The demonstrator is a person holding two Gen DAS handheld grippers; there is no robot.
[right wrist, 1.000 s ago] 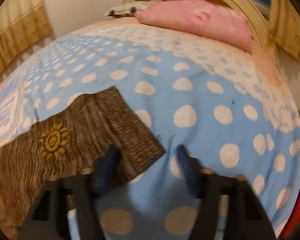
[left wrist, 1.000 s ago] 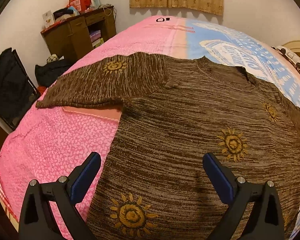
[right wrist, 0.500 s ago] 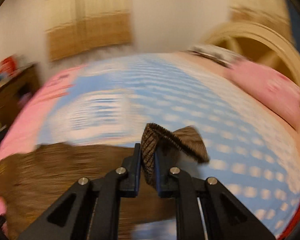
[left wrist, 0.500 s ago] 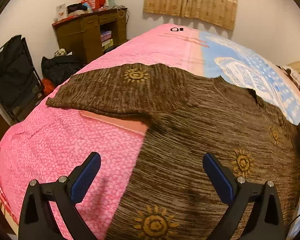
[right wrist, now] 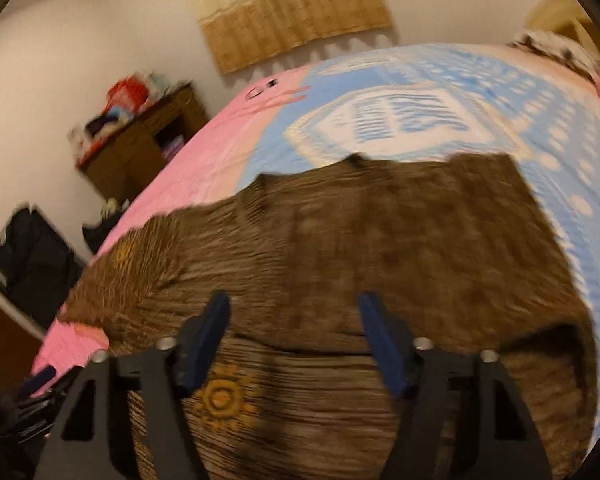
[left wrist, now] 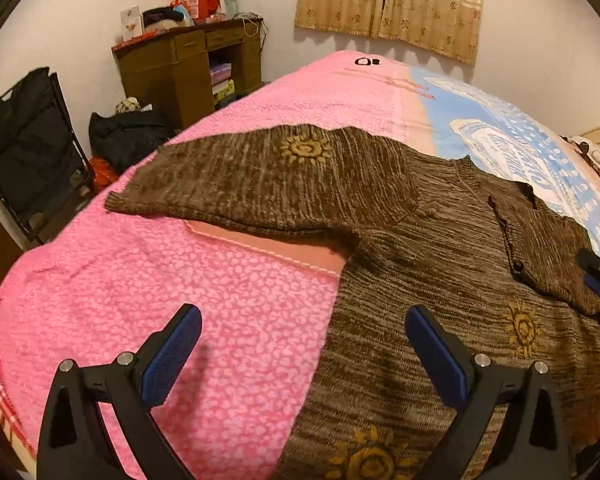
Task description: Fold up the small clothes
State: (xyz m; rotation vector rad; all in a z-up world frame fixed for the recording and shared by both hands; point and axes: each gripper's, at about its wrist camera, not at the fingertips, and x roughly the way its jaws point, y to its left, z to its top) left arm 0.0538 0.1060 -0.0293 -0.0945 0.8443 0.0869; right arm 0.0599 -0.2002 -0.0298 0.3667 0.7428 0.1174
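The wide bed (left wrist: 228, 300), covered in a pink and pale-blue printed blanket, fills both my views. On it lies the brown knitted sweater with yellow sun motifs (left wrist: 440, 248), spread flat, one sleeve (left wrist: 268, 176) stretched out over the pink part and the other sleeve (right wrist: 440, 248) folded in across the chest. A dark wooden cabinet (left wrist: 188, 64) stands by the wall. My left gripper (left wrist: 300, 354) hovers with its jaws wide apart over the sweater's side edge, holding nothing. My right gripper (right wrist: 294, 344) has just been opening; its blue pads (right wrist: 384, 344) stand apart above the folded sleeve, nothing pinched between them.
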